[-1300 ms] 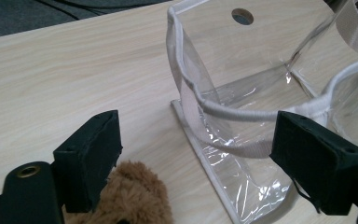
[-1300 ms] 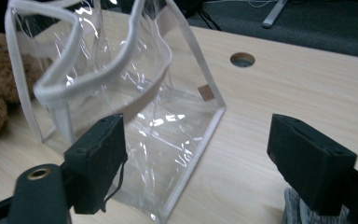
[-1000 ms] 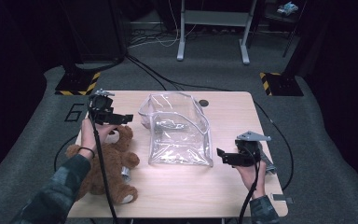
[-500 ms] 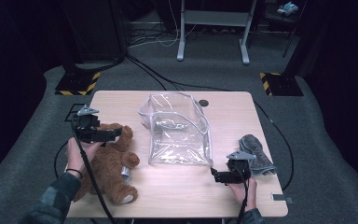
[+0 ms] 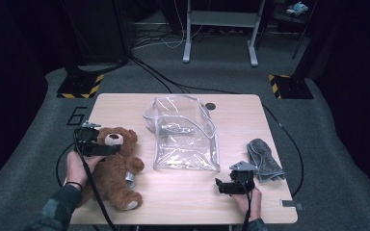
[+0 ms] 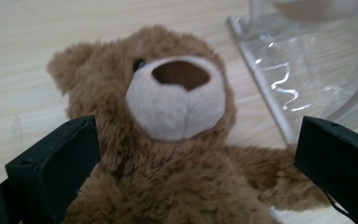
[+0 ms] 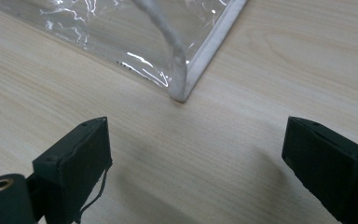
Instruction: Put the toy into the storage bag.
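Teddy bear (image 5: 112,166): brown plush, lying on its back at the left side of my table (image 5: 231,108), head toward the far edge, feet toward me; pale muzzle and dark nose face up.
Bear in my left gripper view: its head and chest (image 6: 168,121) sit between my two jaws, with one arm stretched toward the right-hand jaw.
Left tongs (image 5: 96,146): spread wide over the bear's head and upper chest; my left jaw sits against the fur at its side, the other jaw is just beside the outstretched arm, and nothing is pinched.
Left hand (image 5: 79,166): holds those tongs just left of the bear's body, with the cable trailing back toward me.
Clear bag (image 5: 185,134): transparent plastic with a white-edged rim, standing open at the middle of the table, just right of the bear and apart from it.
Right tongs (image 5: 227,186): spread wide, holding nothing, low over bare wood near the front edge, pointing left.
Bag corner in my right gripper view: the near corner (image 7: 184,88) lies ahead of my open jaws, not touching them.
Grey cloth (image 5: 265,159): crumpled at the right side of the table, just beyond my right hand (image 5: 250,199).
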### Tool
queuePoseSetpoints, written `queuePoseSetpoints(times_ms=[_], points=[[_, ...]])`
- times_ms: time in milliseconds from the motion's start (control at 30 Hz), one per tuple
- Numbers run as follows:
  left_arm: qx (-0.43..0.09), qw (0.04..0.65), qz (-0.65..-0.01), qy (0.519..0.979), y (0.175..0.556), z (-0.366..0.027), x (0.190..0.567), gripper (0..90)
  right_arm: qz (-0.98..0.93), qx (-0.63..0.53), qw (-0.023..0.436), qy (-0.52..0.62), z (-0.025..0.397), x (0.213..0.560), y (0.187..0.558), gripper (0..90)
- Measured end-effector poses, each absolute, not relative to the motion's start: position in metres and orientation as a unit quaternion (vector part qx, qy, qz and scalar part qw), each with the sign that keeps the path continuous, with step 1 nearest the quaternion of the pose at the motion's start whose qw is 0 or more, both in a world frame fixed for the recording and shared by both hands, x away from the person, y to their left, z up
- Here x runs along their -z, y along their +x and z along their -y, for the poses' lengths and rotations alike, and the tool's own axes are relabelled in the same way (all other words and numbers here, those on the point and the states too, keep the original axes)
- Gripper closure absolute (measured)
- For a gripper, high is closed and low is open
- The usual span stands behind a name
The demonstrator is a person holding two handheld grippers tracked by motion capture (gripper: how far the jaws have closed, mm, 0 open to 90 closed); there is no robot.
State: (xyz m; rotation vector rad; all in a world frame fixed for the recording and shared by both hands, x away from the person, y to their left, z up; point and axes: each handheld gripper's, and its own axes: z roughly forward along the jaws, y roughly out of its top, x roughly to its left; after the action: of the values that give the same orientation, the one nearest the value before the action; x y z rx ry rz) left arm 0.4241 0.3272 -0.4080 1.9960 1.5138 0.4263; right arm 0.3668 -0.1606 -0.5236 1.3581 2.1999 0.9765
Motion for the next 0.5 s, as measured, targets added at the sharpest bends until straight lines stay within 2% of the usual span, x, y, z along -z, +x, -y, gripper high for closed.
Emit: queuePoseSetpoints(times_ms=[233, 400, 500], points=[[-0.125, 0.261, -0.601, 0.745, 0.441, -0.326, 0.430, 0.0, -0.788, -0.339, 0.205, 0.471, 0.157, 0.529, 0.367, 6.9], [-0.135, 0.231, -0.607, 0.748, 0.444, -0.328, 0.454, 3.2, -0.786, -0.341, 0.203, 0.474, 0.158, 0.530, 0.368, 6.5], [-0.131, 0.242, -0.613, 0.740, 0.441, -0.334, 0.463, 4.8, -0.782, -0.350, 0.199, 0.476, 0.161, 0.530, 0.369, 6.5]])
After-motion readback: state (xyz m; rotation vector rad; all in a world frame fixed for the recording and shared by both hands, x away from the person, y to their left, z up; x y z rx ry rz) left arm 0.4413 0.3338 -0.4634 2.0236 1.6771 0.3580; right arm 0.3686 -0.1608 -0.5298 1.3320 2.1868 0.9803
